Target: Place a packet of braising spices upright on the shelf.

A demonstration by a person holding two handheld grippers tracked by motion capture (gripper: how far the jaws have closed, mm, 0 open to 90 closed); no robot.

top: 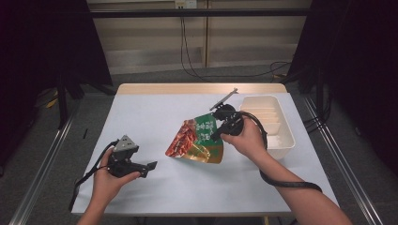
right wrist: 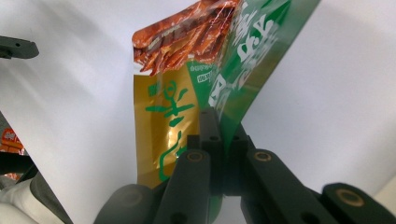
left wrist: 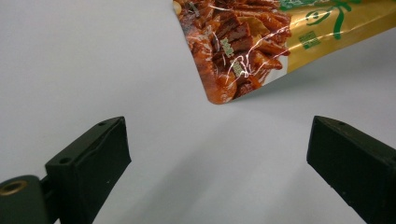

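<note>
The right hand [top: 246, 137] reaches in over the middle of the counter [top: 155, 112], its forearm angled from the lower right, with the right gripper [top: 217, 135] pointing down and toward the left. Its jaws are clamped tight on the green edge of the snack bag [top: 197, 139], which hangs tilted with its lower corner near the counter, just beside the white tray [top: 286, 140]. The left hand [top: 109, 180] rests low at the near left, the left gripper [top: 151, 165] aimed level toward the bag. Its jaws stand wide apart with nothing between them, well short of the bag's red corner.
</note>
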